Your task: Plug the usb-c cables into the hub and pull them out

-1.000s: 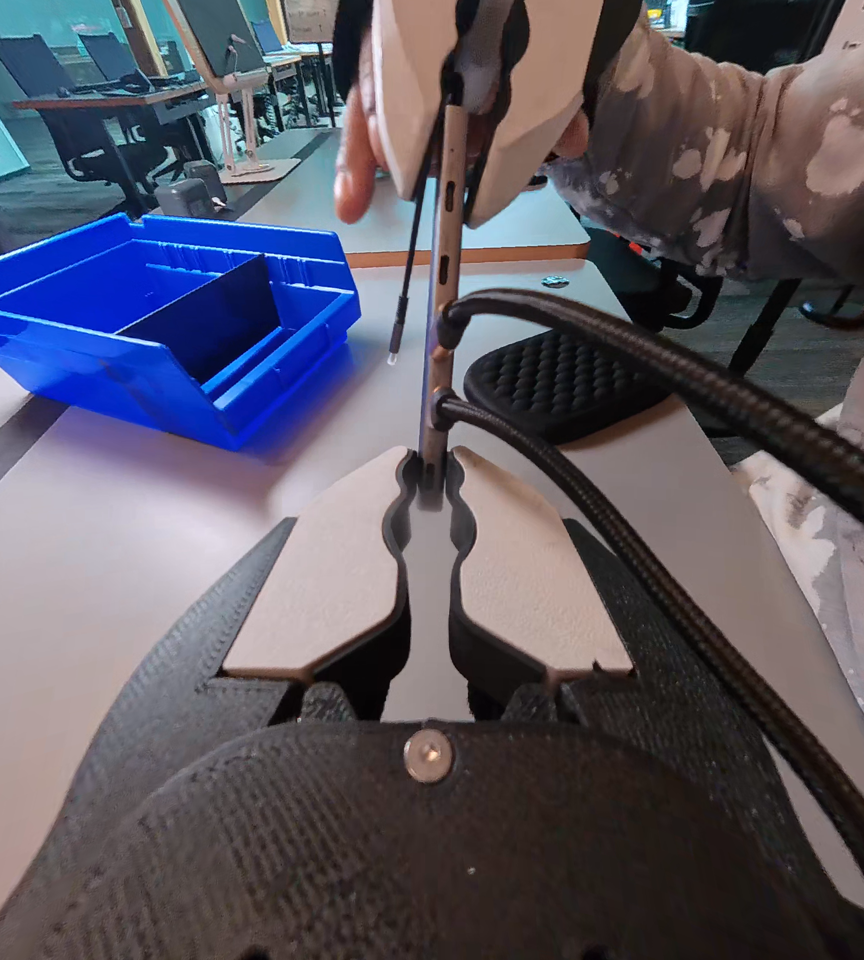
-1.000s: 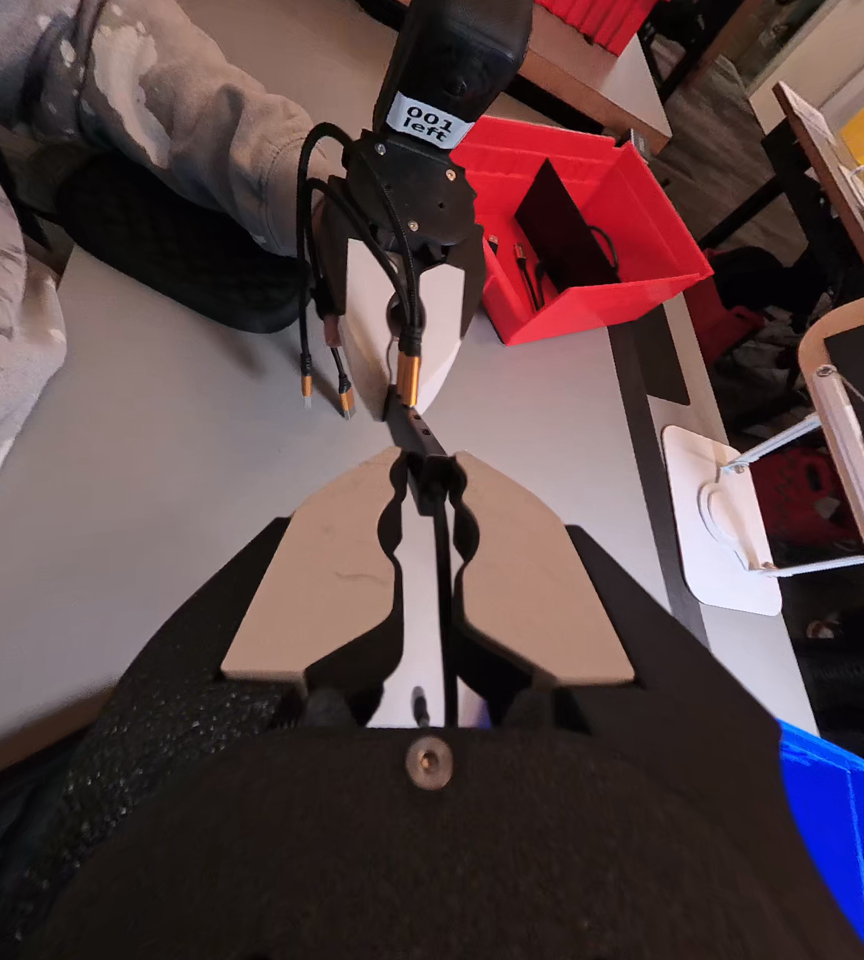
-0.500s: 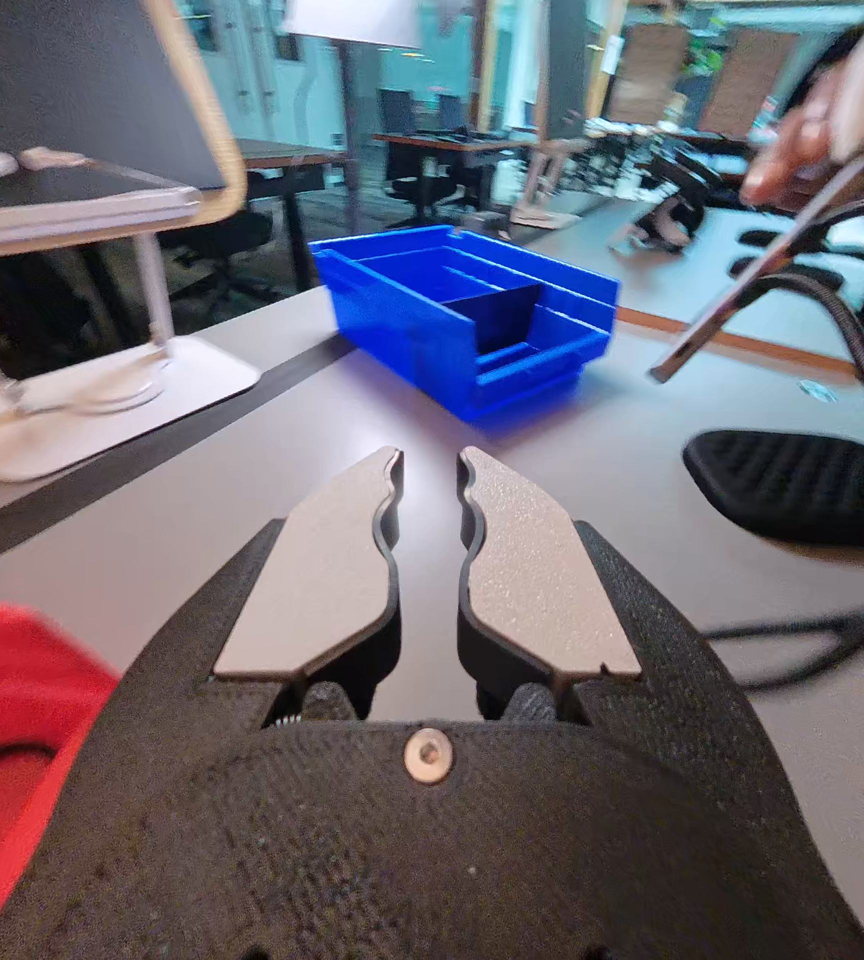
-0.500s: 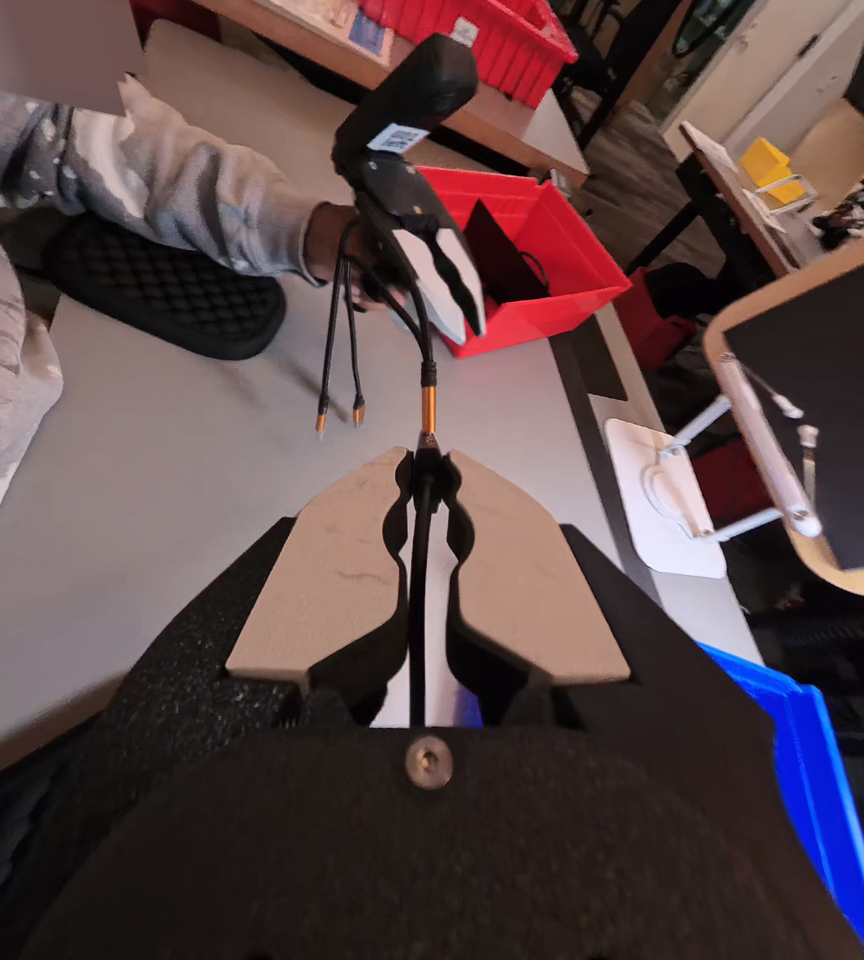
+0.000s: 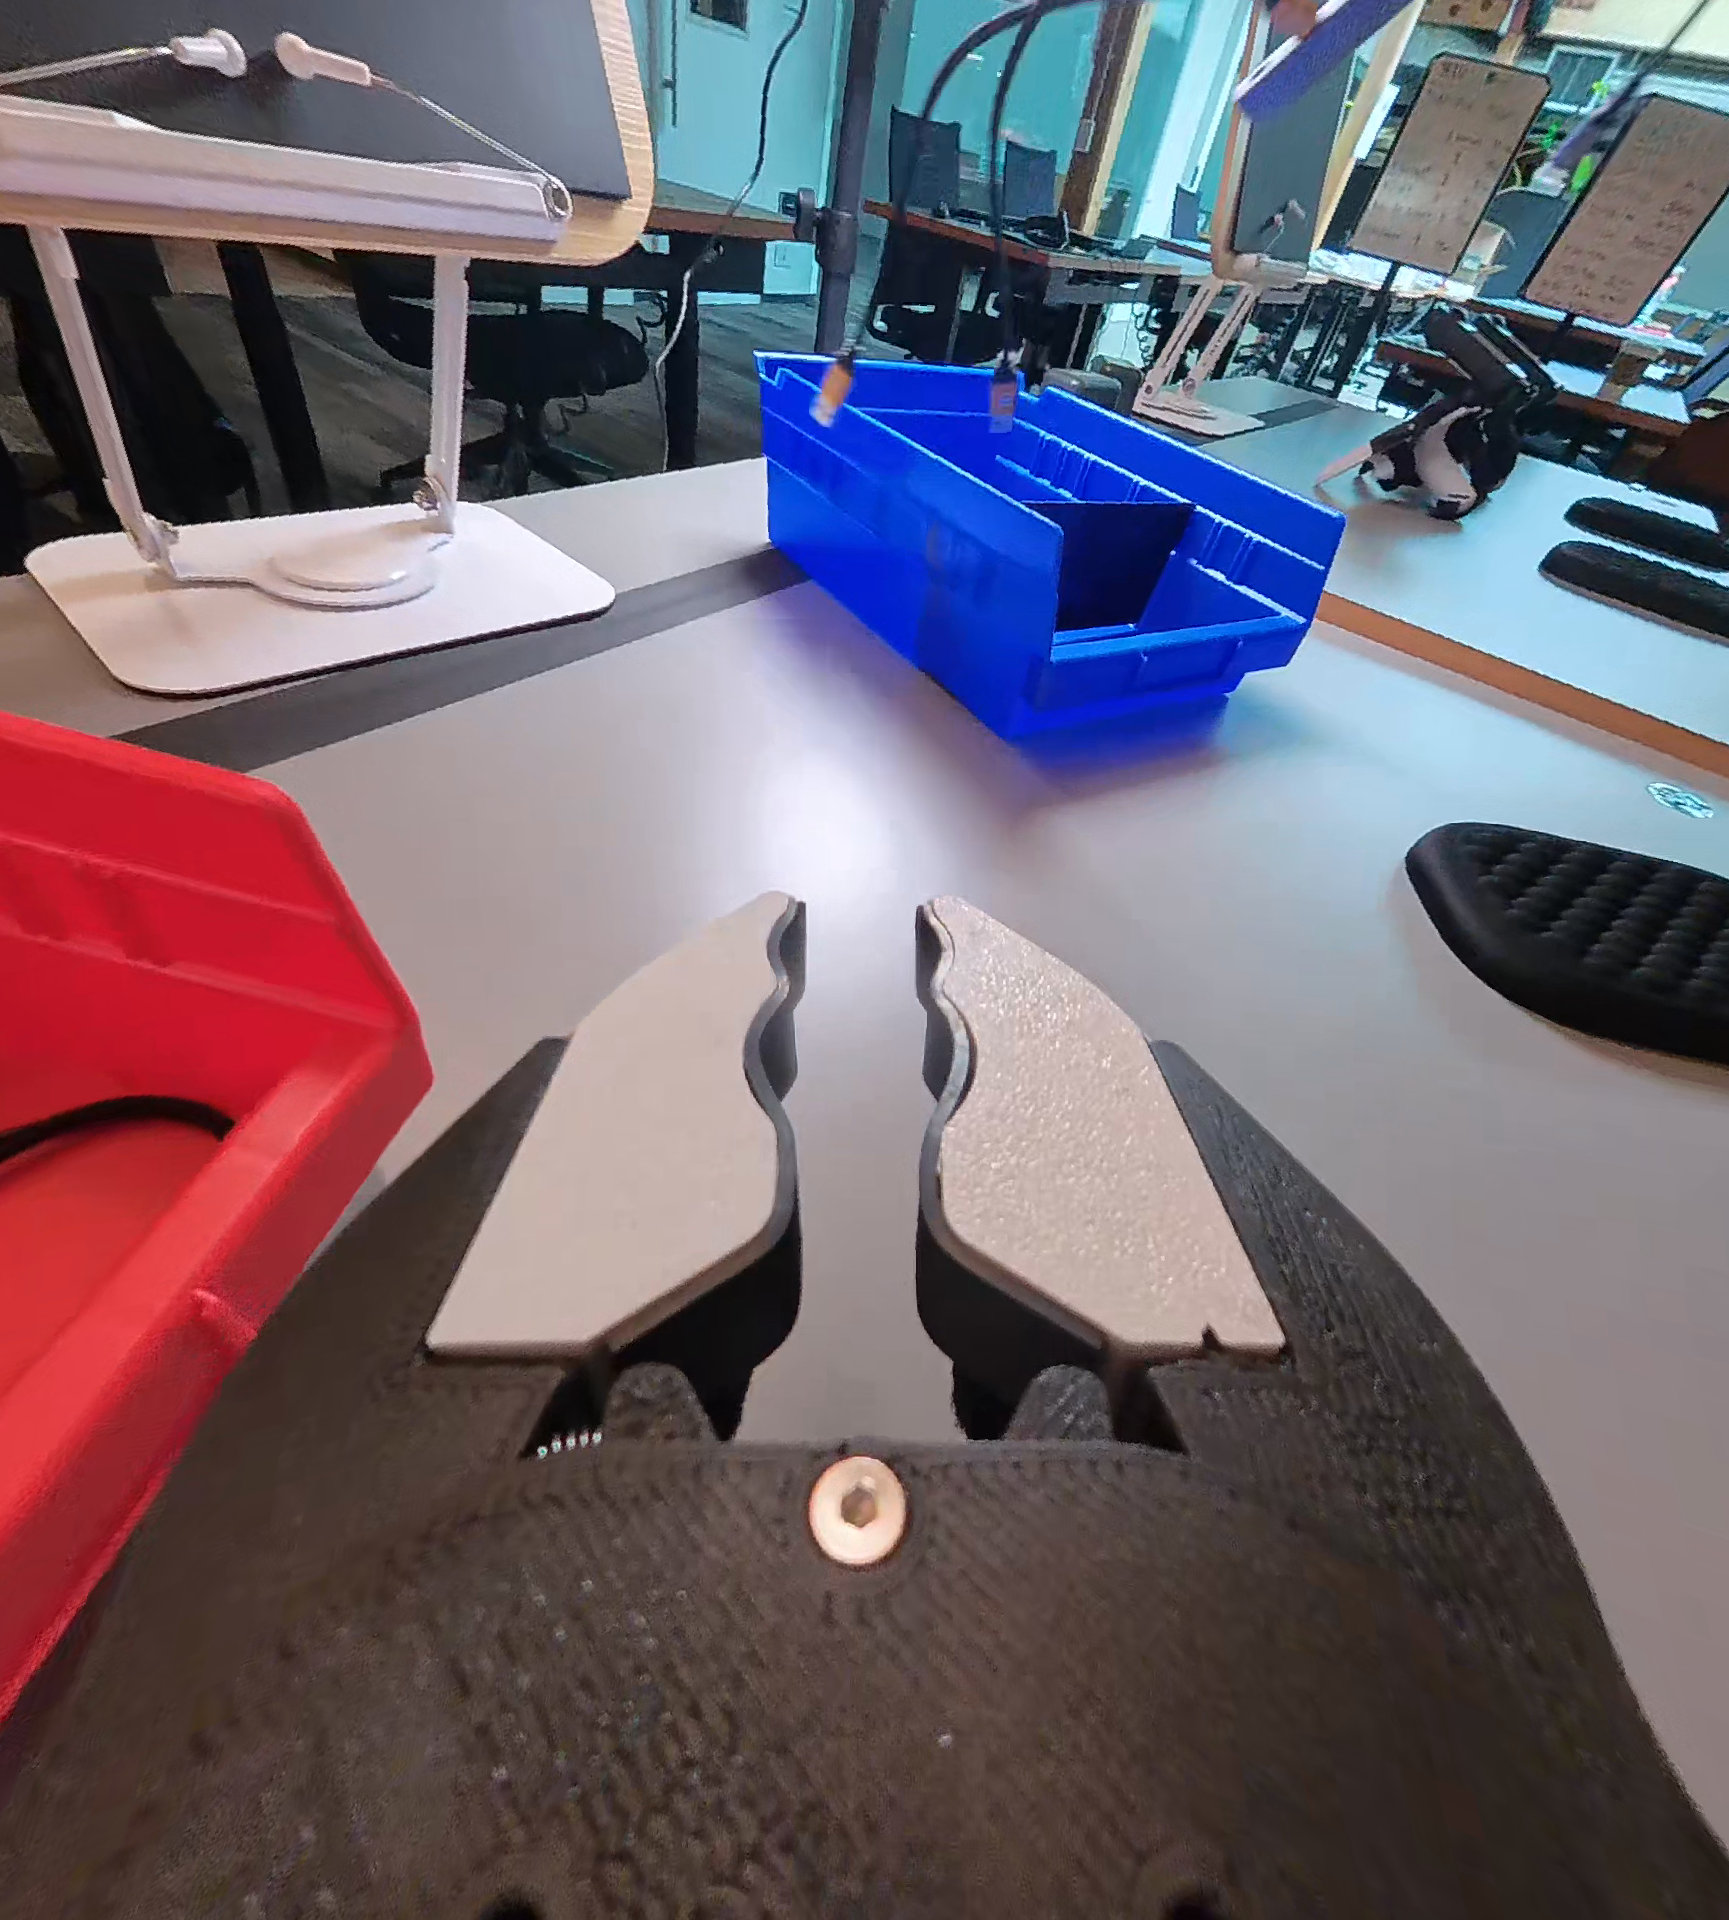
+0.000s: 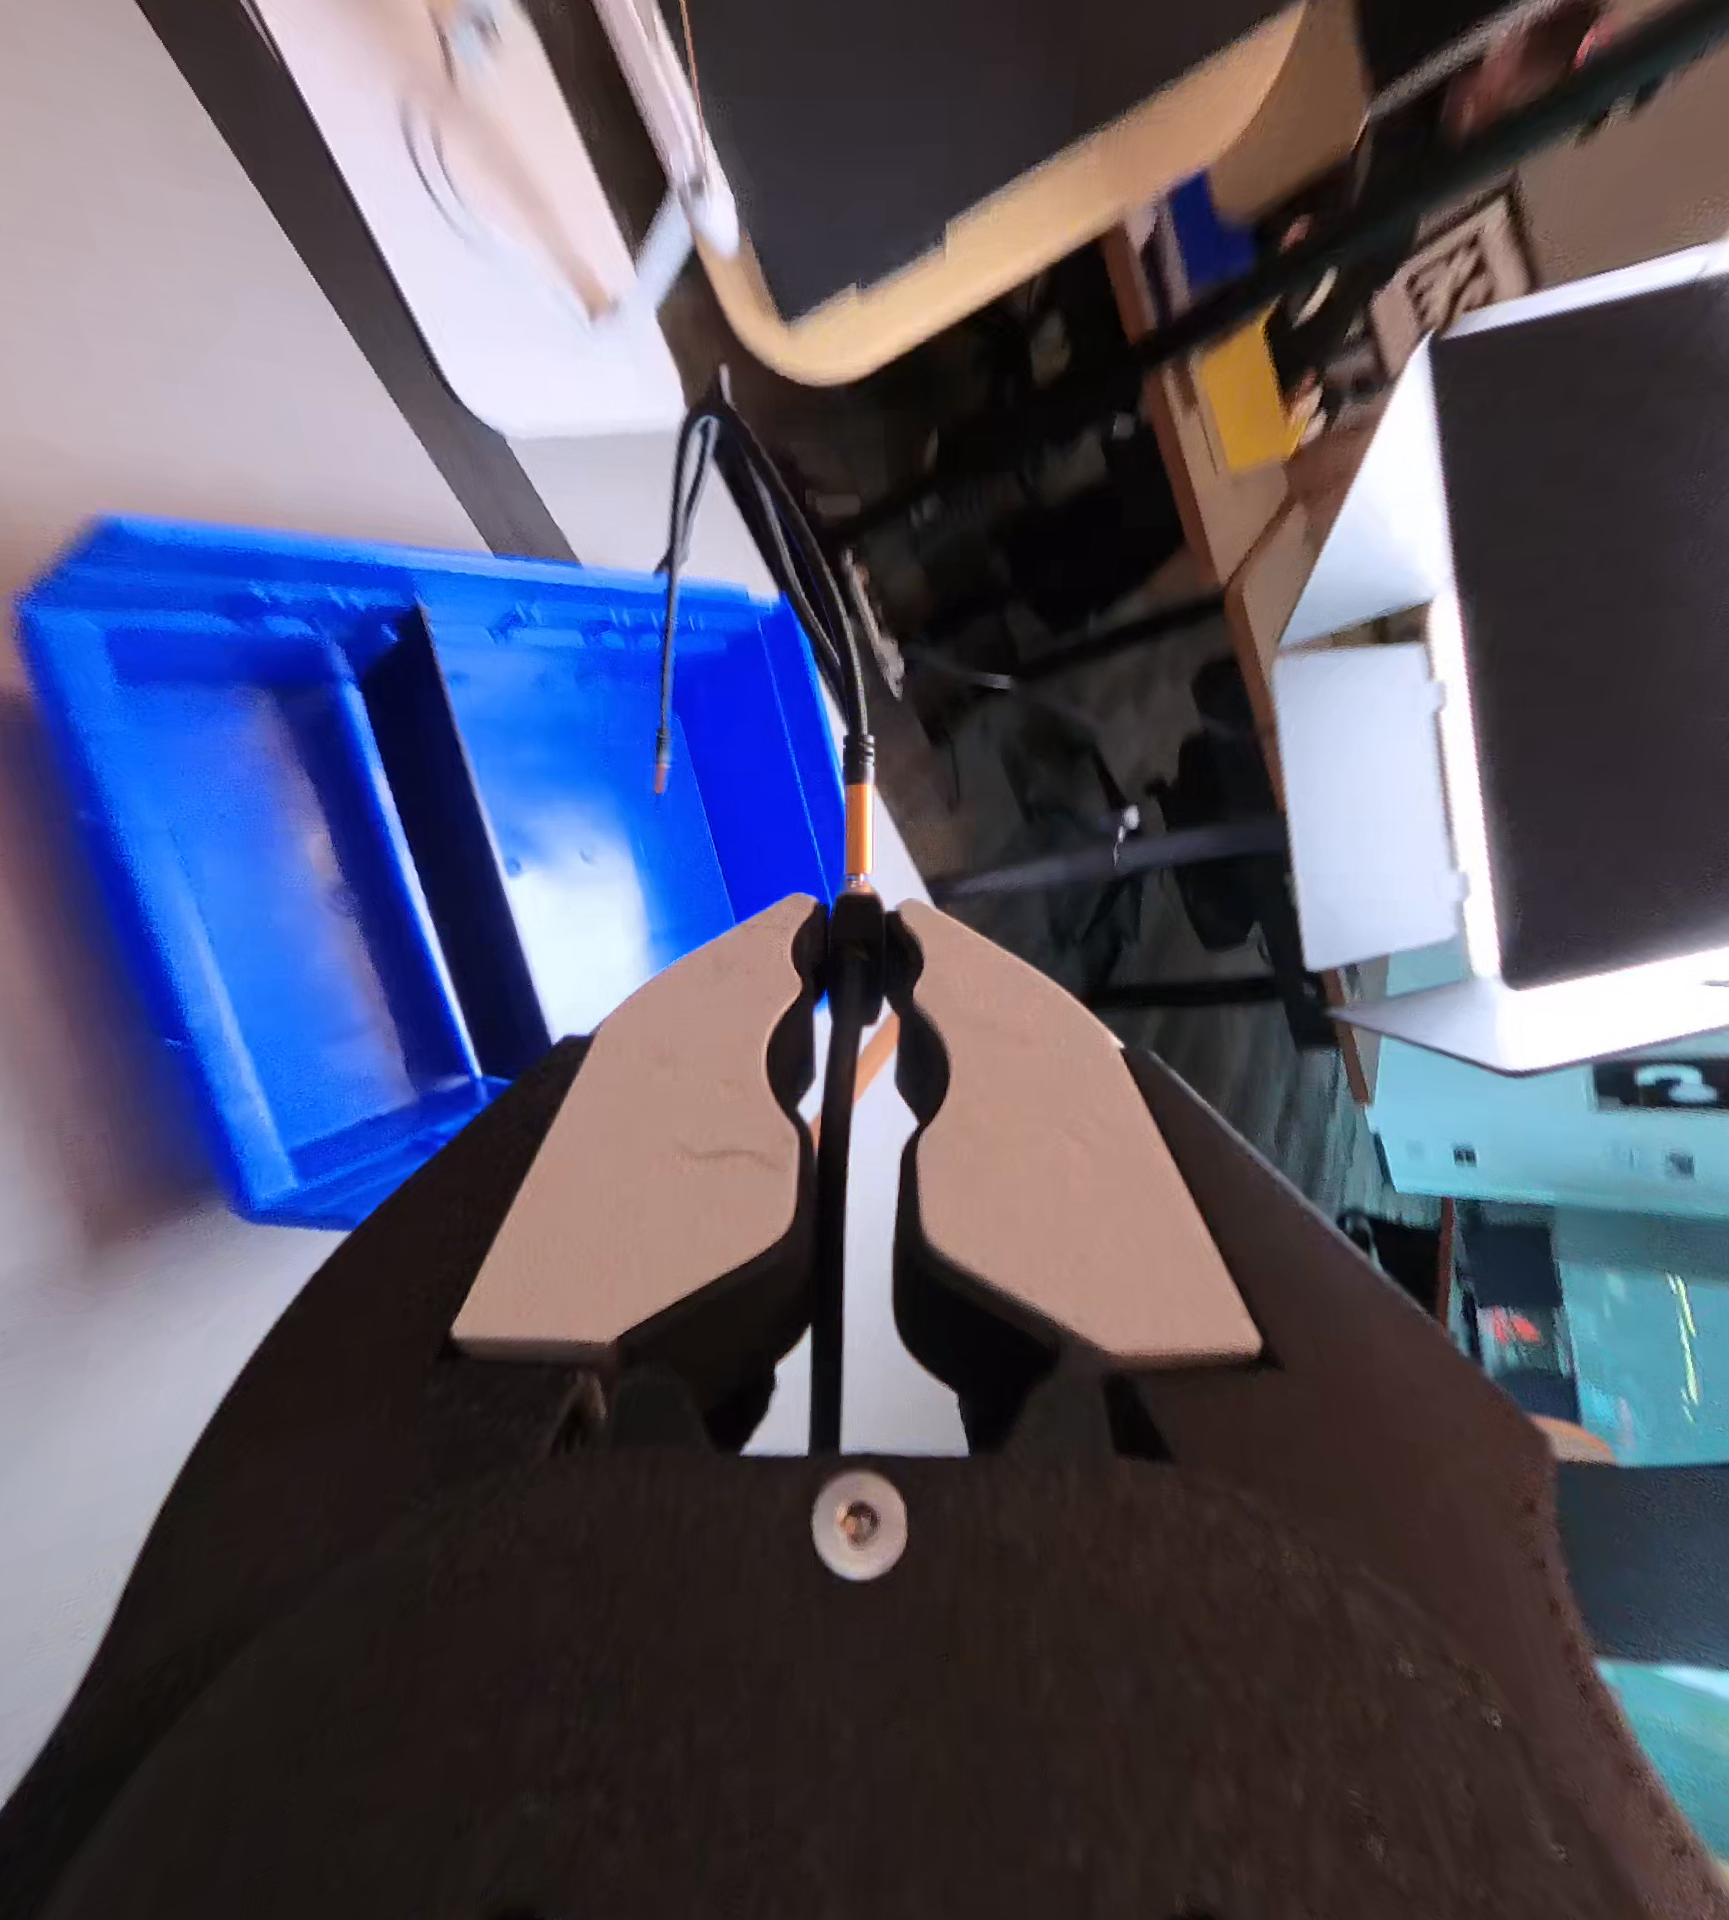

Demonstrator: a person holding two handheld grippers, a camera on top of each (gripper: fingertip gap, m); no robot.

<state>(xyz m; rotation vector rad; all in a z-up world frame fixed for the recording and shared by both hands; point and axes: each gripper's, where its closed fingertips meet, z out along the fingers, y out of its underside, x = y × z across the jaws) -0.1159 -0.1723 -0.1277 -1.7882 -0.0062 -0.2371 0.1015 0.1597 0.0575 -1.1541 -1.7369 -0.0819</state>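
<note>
Over blue bin: hub clamped edge-on in right gripper, one usb-c cable plugged in by its orange-collared plug, its lead looping up, loose ends dangling above bin. Left gripper released, holding nothing, low over grey table beside red bin with black cables inside. Likely step: carrying hub and cable to bin. Lower slowly, keep cables clear of bin divider, release only once inside. Right view blurred.
</note>
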